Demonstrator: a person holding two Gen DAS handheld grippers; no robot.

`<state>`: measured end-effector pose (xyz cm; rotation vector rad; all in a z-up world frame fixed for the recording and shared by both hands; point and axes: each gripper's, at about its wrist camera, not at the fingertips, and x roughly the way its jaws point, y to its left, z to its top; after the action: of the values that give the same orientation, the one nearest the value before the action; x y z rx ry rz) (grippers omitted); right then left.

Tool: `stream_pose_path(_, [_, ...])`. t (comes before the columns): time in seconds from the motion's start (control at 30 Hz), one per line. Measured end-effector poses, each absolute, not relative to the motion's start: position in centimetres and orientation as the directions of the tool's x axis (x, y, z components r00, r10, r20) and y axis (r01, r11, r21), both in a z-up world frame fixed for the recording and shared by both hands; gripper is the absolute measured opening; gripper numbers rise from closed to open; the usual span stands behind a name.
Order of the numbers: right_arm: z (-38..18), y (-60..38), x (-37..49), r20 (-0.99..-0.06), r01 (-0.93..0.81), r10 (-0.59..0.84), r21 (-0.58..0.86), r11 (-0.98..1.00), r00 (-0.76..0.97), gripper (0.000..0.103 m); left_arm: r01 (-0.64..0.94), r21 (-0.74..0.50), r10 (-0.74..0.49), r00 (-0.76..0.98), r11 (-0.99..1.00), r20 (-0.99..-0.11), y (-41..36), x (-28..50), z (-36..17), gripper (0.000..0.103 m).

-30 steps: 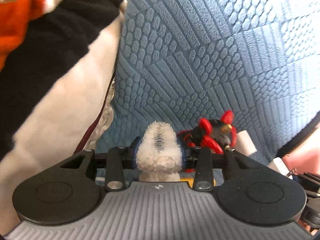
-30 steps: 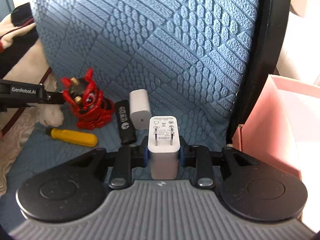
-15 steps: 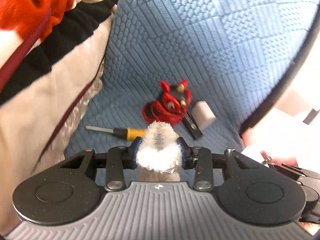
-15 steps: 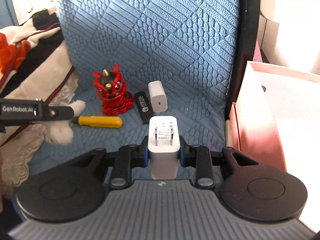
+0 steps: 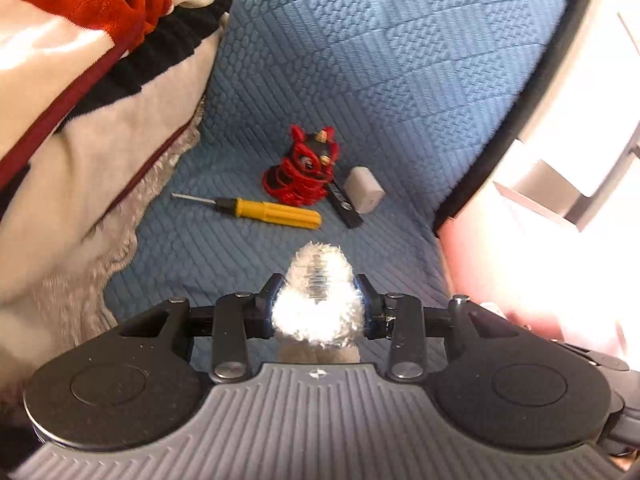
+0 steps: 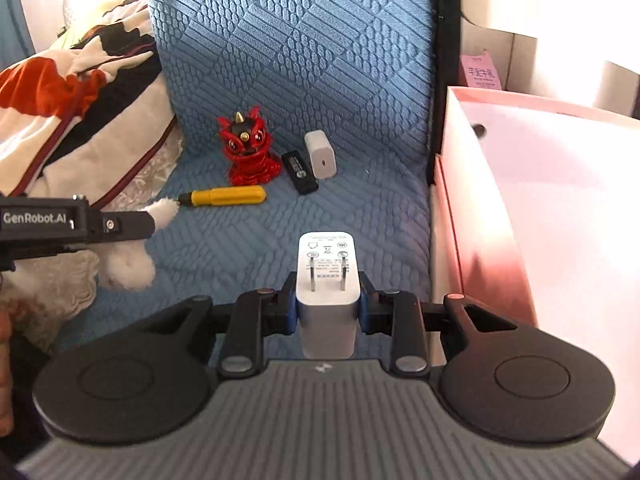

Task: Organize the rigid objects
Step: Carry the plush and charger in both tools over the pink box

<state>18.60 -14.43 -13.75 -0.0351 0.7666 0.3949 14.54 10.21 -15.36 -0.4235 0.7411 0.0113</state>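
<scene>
Your right claw [image 6: 327, 304] is clamped on a white plug-in charger [image 6: 327, 280], prongs facing the camera, held above the blue quilted seat cushion [image 6: 300, 60]; your left claw [image 5: 319, 312] is closed on a white fluffy toy [image 5: 318, 300] (soft, so it compresses and could creep out of the pads if you swing fast). The smooth charger is the likelier loss: it is pinched low on its body, so a knock against the pink box [image 6: 520, 200] wall could twist it free. That wall stands just to the right of the charger, with the cushion's dark edge [image 6: 440, 80] beside it; judged, you need to lift over the rim, not slide sideways. Still on the cushion: the red lion figurine [image 6: 248, 148], a yellow screwdriver [image 6: 228, 196] in front of it, a black USB stick [image 6: 300, 172] and a second white charger [image 6: 320, 154] side by side, whether touching I cannot tell. The folded blanket [image 5: 80, 80] crowds the left side. Open room lies on the near cushion between the claws; keep the left claw, seen near the screwdriver tip in the right view, from sweeping it.
</scene>
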Motion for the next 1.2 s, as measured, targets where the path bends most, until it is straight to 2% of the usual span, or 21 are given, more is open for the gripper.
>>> stream_pose_path(0.27, [-12.7,-16.2,15.4,-0.680,-0.352,0.343,0.132,0.927,0.648,0.031,-0.127,-0.363,-0.156,0.740,0.923,-0.655,7.4,12.2,-14.5,0.043])
stream_pose_path(0.5, [-10.4,-17.6,15.1,-0.670,-0.348,0.328,0.109,0.931,0.666,0.031,-0.118,-0.407,-0.190,0.745,0.906,-0.639,6.0,12.1,-12.3,0.043])
stream_pose_path(1.2, [2.5,-24.6,17.6,-0.520,-0.336,0.341,0.108,0.936,0.783,0.032,0.008,-0.417,-0.238,0.831,0.909,-0.503,-1.3,15.7,1.2,0.043])
